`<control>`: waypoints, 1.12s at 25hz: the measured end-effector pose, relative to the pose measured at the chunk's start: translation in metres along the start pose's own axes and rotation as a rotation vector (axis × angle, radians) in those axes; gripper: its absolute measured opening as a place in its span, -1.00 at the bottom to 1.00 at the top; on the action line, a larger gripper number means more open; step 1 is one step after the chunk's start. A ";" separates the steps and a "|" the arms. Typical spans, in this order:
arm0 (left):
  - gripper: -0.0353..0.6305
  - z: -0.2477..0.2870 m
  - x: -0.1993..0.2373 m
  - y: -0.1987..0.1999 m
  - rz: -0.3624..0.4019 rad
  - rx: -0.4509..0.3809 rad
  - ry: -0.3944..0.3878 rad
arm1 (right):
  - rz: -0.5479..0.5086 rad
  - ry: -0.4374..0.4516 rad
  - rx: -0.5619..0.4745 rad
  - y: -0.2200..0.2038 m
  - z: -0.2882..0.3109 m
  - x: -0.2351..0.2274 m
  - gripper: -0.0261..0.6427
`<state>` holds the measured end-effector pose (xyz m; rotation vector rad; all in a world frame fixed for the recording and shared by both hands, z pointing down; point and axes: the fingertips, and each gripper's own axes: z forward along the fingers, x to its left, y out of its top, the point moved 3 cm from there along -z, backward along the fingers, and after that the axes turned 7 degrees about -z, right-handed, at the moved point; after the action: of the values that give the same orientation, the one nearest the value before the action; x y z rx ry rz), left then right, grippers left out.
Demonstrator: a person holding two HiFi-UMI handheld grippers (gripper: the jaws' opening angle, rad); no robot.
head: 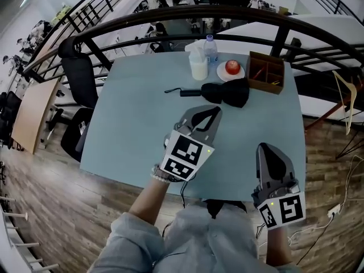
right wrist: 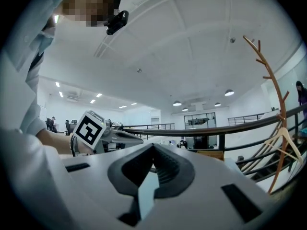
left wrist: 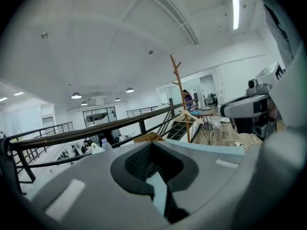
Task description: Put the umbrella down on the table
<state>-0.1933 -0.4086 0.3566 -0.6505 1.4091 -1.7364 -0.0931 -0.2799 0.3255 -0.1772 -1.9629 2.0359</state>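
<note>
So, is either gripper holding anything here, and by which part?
Nothing is held. The left gripper and the right gripper are both shut and empty; the umbrella lies on the table, clear of both.

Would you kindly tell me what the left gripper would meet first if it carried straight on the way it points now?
Probably the black umbrella, just ahead of the shut left gripper. How high the gripper is held is unclear; if it passes over, the wooden box likely comes next.

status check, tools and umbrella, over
Left tool shut, empty. Right tool shut, empty. Umbrella lying flat on the table, clear of both tools. Cup and plate just behind it.
</note>
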 end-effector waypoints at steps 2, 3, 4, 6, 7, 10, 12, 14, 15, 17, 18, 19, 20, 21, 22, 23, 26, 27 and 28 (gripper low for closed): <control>-0.88 -0.014 -0.004 0.001 -0.012 -0.006 0.013 | -0.006 0.005 -0.008 0.003 -0.002 0.002 -0.94; -0.88 -0.020 -0.007 0.000 -0.015 -0.006 0.020 | -0.008 0.009 -0.011 0.004 -0.003 0.004 -0.94; -0.88 -0.026 -0.009 0.000 -0.017 -0.005 0.028 | -0.009 0.014 -0.015 0.005 -0.004 0.004 -0.94; -0.88 -0.036 -0.014 -0.002 -0.019 -0.003 0.049 | -0.012 0.025 -0.019 0.007 -0.007 0.005 -0.94; -0.88 -0.041 -0.016 -0.002 -0.021 -0.002 0.062 | -0.011 0.031 -0.021 0.007 -0.009 0.005 -0.94; -0.88 -0.050 -0.025 -0.001 -0.037 -0.005 0.099 | -0.007 0.045 -0.028 0.007 -0.015 0.002 -0.94; -0.88 -0.056 -0.034 0.003 -0.062 -0.014 0.119 | -0.004 0.054 -0.034 0.008 -0.022 -0.002 -0.94; -0.88 -0.062 -0.045 0.006 -0.096 -0.024 0.136 | 0.001 0.064 -0.036 0.009 -0.031 -0.006 -0.94; -0.88 -0.065 -0.052 0.007 -0.109 -0.029 0.143 | 0.004 0.070 -0.035 0.009 -0.036 -0.008 -0.94; -0.88 -0.069 -0.066 0.011 -0.131 -0.035 0.151 | 0.009 0.082 -0.034 0.008 -0.047 -0.013 -0.94; -0.88 -0.071 -0.074 0.012 -0.146 -0.040 0.151 | 0.010 0.089 -0.035 0.008 -0.053 -0.014 -0.94; -0.88 -0.073 -0.082 0.014 -0.168 -0.046 0.149 | 0.011 0.095 -0.037 0.008 -0.059 -0.016 -0.94; -0.88 -0.076 -0.090 0.016 -0.194 -0.055 0.148 | 0.012 0.102 -0.040 0.007 -0.066 -0.017 -0.94; -0.88 -0.078 -0.097 0.017 -0.219 -0.065 0.148 | 0.013 0.108 -0.043 0.007 -0.072 -0.017 -0.94; -0.88 -0.080 -0.104 0.018 -0.236 -0.072 0.151 | 0.014 0.113 -0.046 0.007 -0.077 -0.018 -0.94; -0.88 -0.082 -0.110 0.019 -0.246 -0.076 0.155 | 0.016 0.119 -0.049 0.006 -0.082 -0.019 -0.94; -0.88 -0.087 -0.131 0.020 -0.250 -0.070 0.169 | 0.027 0.136 -0.050 0.003 -0.099 -0.020 -0.94; -0.88 -0.088 -0.138 0.020 -0.249 -0.068 0.174 | 0.032 0.142 -0.050 0.002 -0.105 -0.020 -0.94; -0.88 -0.090 -0.145 0.021 -0.250 -0.068 0.178 | 0.036 0.147 -0.051 0.001 -0.110 -0.021 -0.94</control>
<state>-0.1785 -0.2404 0.3268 -0.7508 1.5677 -1.9896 -0.0407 -0.1810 0.3160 -0.3654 -1.9345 1.9362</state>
